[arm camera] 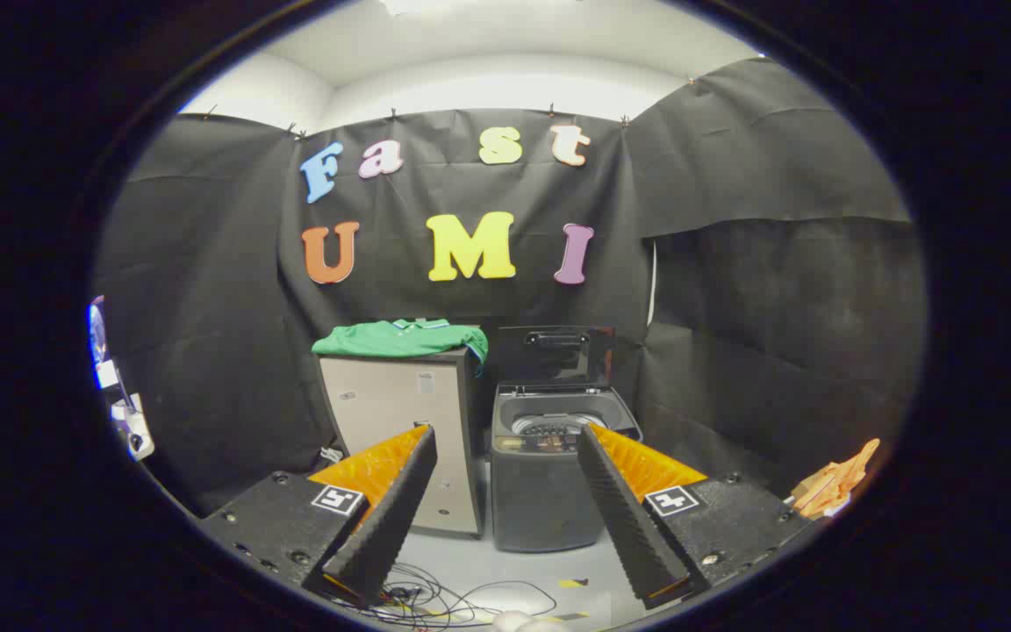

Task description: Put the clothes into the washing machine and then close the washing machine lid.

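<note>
Green cloth, a folded shirt point(402, 337) with a collar, lies on top of a pale cabinet point(400, 439) that stands against the black cloth wall point(207, 333) of the booth. One corner of the shirt droops over the cabinet's edge on the side nearest the washing machine point(549, 487). The washing machine is a small dark top-loader standing just beside the cabinet on the floor point(549, 570). Its lid point(555, 355) is raised upright against the wall, and the drum opening point(556, 427) below it shows a pale ring with a darker inside. No clothing can be made out inside the drum.

The claw point(505, 439) hangs in the air well short of both, holding nothing. Its two fingers are spread wide apart, so that the front of the washing machine and part of the cabinet show in the gap between them. One fingertip point(425, 439) lies in line with the cabinet's front, the other in line with the rim of the washing machine.

A tangle of thin cables point(435, 601) lies on the pale floor below the fingers. Off to one side, beyond the finger nearer the washing machine, an orange object point(839, 483) sits low against the wall; what it is cannot be told.
</note>
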{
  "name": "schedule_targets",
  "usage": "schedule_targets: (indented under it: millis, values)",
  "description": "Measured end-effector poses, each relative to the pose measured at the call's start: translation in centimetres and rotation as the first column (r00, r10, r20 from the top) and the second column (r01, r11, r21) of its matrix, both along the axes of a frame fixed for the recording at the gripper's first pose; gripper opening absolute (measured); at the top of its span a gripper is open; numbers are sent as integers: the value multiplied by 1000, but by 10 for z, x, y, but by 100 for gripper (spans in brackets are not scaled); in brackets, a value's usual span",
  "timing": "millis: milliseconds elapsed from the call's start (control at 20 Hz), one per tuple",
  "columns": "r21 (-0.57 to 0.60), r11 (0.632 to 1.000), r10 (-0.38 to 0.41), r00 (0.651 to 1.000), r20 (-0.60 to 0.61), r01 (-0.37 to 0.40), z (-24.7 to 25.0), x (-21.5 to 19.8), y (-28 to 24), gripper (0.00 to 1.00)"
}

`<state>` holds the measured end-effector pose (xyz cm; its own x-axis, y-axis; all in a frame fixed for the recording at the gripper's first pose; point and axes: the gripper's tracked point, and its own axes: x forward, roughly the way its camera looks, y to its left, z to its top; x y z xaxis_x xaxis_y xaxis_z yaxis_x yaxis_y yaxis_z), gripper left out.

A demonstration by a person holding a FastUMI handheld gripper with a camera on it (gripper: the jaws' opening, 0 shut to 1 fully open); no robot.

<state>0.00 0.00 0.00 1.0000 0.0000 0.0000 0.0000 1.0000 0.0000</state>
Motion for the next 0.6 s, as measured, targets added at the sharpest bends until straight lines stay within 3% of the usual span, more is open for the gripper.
schedule_targets:
  millis: [600]
  values:
    - [2, 1000, -8, 1000, 28, 8, 19, 9, -1, 100]
